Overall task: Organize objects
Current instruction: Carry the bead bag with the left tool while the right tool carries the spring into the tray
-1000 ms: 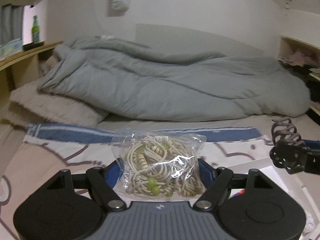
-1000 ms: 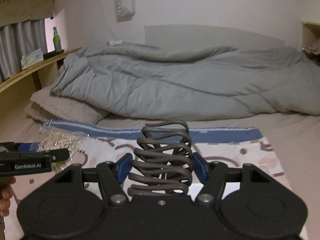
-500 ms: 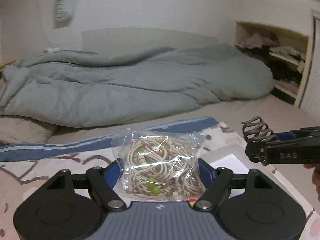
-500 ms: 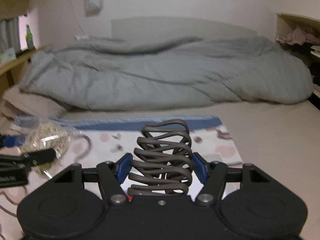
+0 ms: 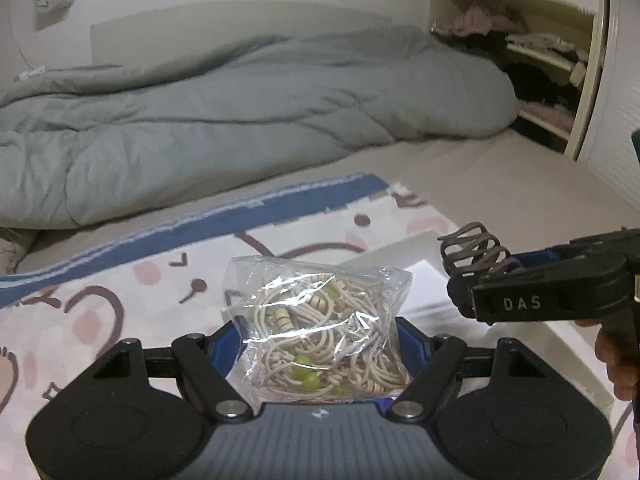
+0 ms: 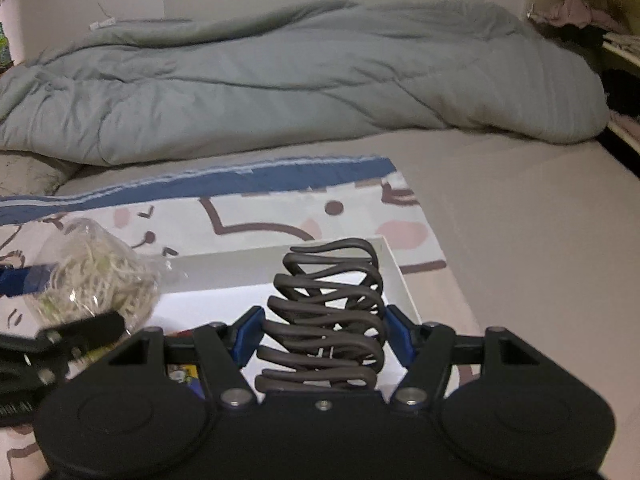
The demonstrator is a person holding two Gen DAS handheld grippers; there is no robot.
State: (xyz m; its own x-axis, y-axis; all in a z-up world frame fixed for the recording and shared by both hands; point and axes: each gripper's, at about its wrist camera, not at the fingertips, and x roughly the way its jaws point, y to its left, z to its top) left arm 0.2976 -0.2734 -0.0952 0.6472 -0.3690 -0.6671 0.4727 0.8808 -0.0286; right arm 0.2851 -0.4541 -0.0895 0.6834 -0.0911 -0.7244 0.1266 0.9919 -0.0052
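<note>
Bag (image 5: pixel 318 334) btwn left gripper (image 5: pixel 318 344) pads

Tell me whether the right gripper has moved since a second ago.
Yes. The right gripper, shut on the hair claw, has come forward and down over the white box, which was barely visible before.

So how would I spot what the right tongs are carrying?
Find the patterned mat on the bed, then the white box at its right end. Above it, the right tongs clamp a brown wavy-wire hair claw, unlike the clear bag of beaded cords.
</note>
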